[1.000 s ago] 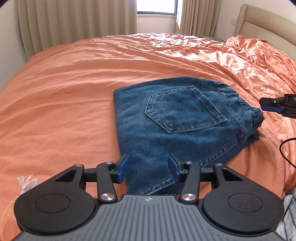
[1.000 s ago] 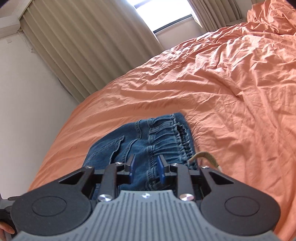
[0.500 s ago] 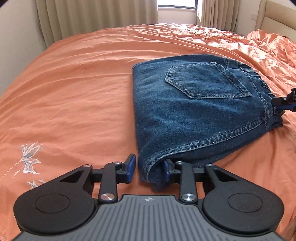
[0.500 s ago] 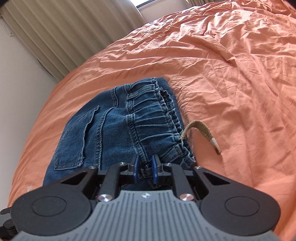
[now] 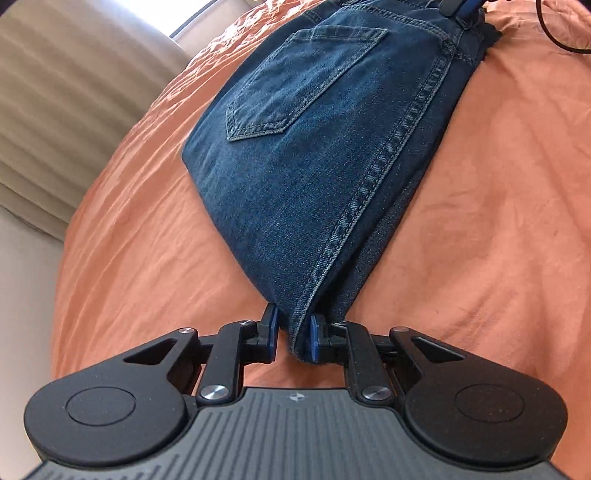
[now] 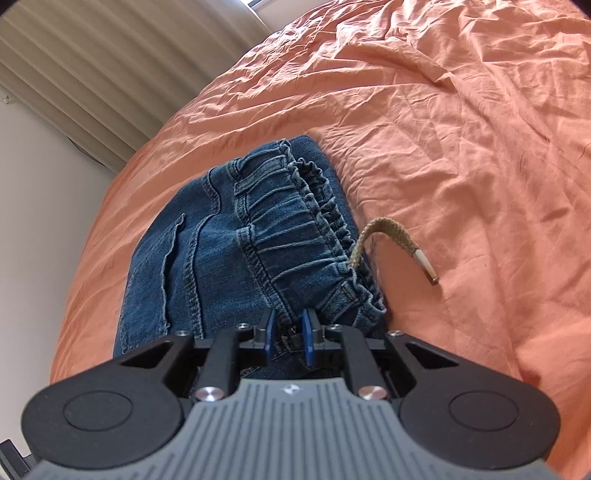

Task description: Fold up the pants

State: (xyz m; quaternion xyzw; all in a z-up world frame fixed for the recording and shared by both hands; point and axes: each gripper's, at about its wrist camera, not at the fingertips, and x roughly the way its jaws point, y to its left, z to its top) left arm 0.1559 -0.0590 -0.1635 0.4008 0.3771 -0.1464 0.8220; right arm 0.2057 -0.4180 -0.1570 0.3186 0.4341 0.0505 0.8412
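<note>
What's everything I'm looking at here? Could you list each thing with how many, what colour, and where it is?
jeans: one pair, dark blue denim, folded, lying on the bed with a back pocket facing up.
drawstring: one end showing, tan with a pale tip, sticking out of the waistband onto the cover.
bed cover: one, orange, wrinkled, spread under the jeans.
curtains: beige, pleated, hanging beyond the far edge of the bed.
wall: pale, beside the curtains.
cable: one, black, curving at the top right of the left view.
left gripper: one, black with blue pads, closing on a folded corner of the jeans.
right gripper: one, black with blue pads, clamped on the waistband end.
</note>
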